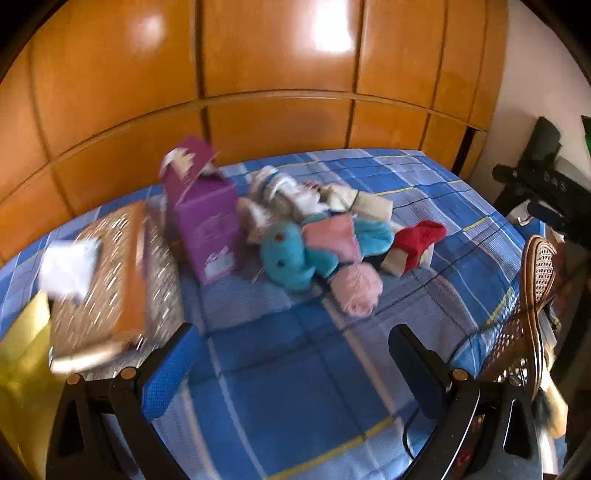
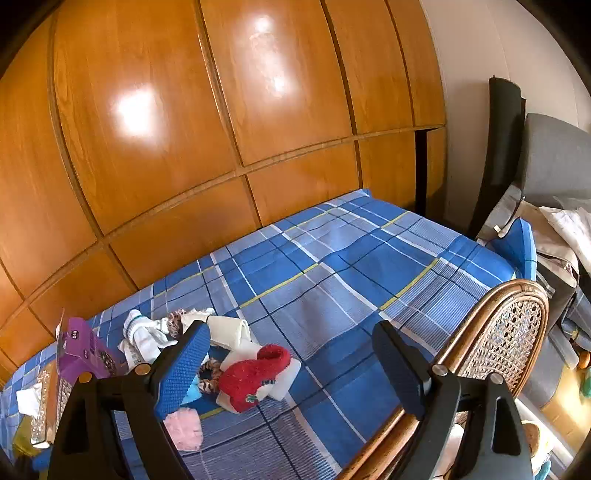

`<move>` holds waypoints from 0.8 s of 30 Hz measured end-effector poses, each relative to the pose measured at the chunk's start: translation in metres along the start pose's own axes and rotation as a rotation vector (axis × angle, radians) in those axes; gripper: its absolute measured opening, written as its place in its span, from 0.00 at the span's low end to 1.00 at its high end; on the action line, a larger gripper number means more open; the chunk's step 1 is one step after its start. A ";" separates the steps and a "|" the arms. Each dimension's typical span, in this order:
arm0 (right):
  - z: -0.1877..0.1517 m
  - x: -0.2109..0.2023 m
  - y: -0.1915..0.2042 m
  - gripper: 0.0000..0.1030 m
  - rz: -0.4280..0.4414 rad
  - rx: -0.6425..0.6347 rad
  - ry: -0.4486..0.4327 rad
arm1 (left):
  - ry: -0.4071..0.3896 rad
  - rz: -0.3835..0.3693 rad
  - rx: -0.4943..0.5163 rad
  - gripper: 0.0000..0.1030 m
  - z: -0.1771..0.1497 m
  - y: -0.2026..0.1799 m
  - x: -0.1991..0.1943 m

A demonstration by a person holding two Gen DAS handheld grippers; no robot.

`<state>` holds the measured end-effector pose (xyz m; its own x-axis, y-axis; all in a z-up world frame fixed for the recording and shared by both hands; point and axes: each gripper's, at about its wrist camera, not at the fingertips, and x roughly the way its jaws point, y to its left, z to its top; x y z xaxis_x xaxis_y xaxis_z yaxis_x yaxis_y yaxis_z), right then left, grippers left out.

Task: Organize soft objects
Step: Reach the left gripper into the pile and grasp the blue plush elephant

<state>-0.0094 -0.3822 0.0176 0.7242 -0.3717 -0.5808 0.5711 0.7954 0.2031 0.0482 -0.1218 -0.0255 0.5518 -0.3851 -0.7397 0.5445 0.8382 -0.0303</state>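
- I'm holding the left tool (image 1: 295, 363) and the right tool (image 2: 291, 363) wide apart, both empty, above the bed (image 1: 295, 387).
- The soft pile (image 1: 325, 240) is lying mid-bed beside the purple box (image 1: 207, 225).
- I'm worrying the tangled pieces could drag together, and the rattan chair (image 2: 495, 339) is crowding my right side.

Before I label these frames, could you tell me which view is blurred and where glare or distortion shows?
Left wrist view: motion blur smears the purple box and woven basket; glare patches sit on the wardrobe doors. Right wrist view: sharp, the red sock and cane chair back crisp, with glare on the doors too. Both: fisheye bends the panel lines.
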 end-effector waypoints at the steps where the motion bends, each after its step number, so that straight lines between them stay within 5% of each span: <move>1: -0.001 0.001 0.000 0.88 0.003 -0.005 0.005 | 0.000 0.008 0.041 1.00 0.007 -0.006 0.008; 7: -0.011 0.013 0.012 0.88 0.038 -0.055 0.055 | -0.011 0.039 0.250 1.00 0.040 -0.027 0.050; 14: -0.021 0.026 0.018 0.88 0.052 -0.083 0.104 | 0.089 0.053 0.390 0.99 0.063 -0.038 0.112; 16: -0.021 0.030 0.015 0.88 0.063 -0.064 0.129 | 0.103 0.024 0.410 0.89 0.067 -0.042 0.124; 18: -0.022 0.033 0.013 0.88 0.066 -0.053 0.138 | 0.136 -0.003 0.401 0.53 0.070 -0.043 0.137; 21: -0.021 0.033 0.010 0.88 0.079 -0.034 0.144 | 0.146 -0.061 0.355 0.39 0.073 -0.035 0.141; 24: -0.021 0.036 0.009 0.88 0.098 -0.024 0.158 | 0.117 -0.122 0.311 0.36 0.076 -0.029 0.124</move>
<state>0.0137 -0.3781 -0.0176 0.7052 -0.2139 -0.6760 0.4901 0.8360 0.2467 0.1485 -0.2232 -0.0655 0.4044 -0.4129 -0.8160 0.7783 0.6240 0.0699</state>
